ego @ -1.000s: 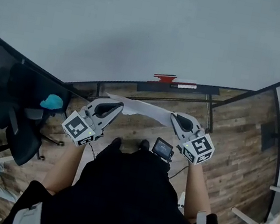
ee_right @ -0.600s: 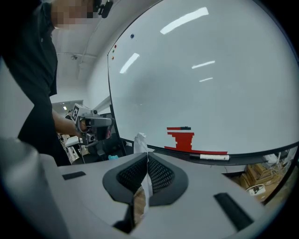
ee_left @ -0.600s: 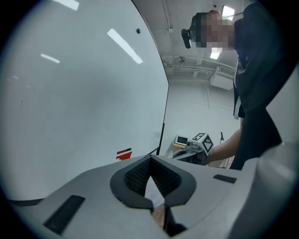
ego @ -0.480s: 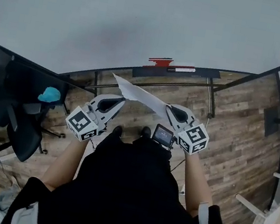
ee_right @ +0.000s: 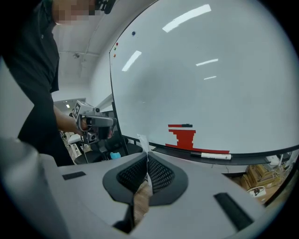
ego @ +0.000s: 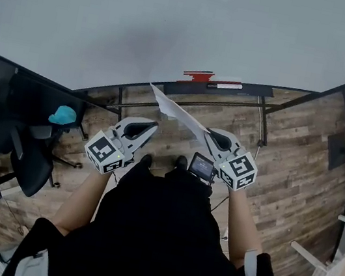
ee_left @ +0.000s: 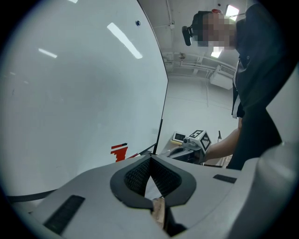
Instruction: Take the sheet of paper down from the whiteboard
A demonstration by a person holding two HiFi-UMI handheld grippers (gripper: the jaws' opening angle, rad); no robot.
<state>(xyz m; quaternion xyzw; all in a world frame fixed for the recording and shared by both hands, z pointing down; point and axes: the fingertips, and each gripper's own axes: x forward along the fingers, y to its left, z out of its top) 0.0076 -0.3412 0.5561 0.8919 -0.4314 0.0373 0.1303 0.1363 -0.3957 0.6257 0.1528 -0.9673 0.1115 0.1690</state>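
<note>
Far left in the head view: black office chair (ego: 17, 140), teal object (ego: 65, 115) on its seat, well apart from the hands. Across the whole top: pale whiteboard (ego: 178, 29).

Next, left gripper (ego: 154, 124), marker cube toward the body, tips pointing up the picture toward the board. Jaws fully closed; in the left gripper view, pads pressed together with a white sliver of the sheet of paper (ego: 178, 111) pinched between them.

Between the two grippers, off the whiteboard and in the air over the wood floor (ego: 287, 161): the sheet, seen almost edge-on as a narrow white strip. Long axis slanted, from a free corner at upper left, pointing toward the board, down and right to the right gripper (ego: 209, 134). Apart from the board, in front of the person's body.

Just beyond the free corner, on the board's tray (ego: 247, 89): red object (ego: 199, 76) and marker pen (ego: 225, 85) side by side.

Right gripper: cube toward the body, tips toward the board. Jaws likewise closed all the way, clamped on the sheet's lower right end; in the right gripper view, a thin white edge standing up out of the closed pads. Just below, small screen (ego: 202, 166) at the person's waist.
</note>
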